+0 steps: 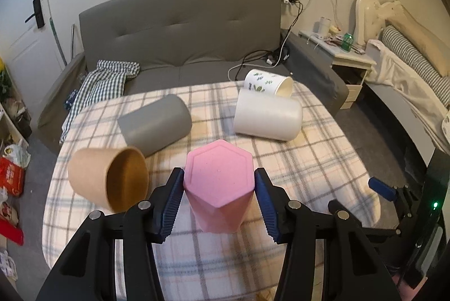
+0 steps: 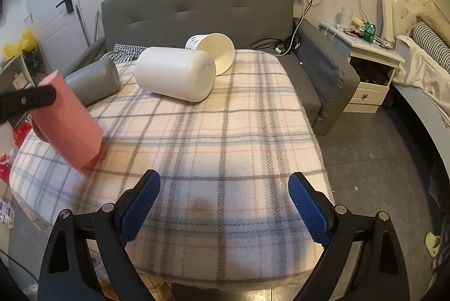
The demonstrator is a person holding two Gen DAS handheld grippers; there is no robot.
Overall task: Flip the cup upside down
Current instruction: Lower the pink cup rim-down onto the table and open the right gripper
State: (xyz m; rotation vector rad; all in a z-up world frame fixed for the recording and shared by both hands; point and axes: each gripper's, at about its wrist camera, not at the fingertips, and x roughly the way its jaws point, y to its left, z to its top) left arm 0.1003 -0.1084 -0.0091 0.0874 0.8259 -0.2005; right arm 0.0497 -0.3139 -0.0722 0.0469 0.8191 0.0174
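A pink hexagonal cup [image 1: 218, 184] stands upside down, closed base up, on the plaid blanket [image 1: 295, 174]. My left gripper [image 1: 219, 185] is shut on the cup, its blue pads [image 1: 173, 205] against both sides. In the right wrist view the pink cup [image 2: 70, 121] leans at the left with the left gripper's finger [image 2: 31, 100] across it. My right gripper [image 2: 225, 205] is open and empty over the blanket's near edge [image 2: 225, 244].
A brown paper cup [image 1: 108, 178], a grey cup [image 1: 156, 125], a white cup [image 1: 267, 116] and a leaf-printed paper cup [image 1: 268, 83] lie on their sides. A grey sofa [image 1: 180, 28] stands behind, a nightstand [image 1: 337, 53] and bed at right.
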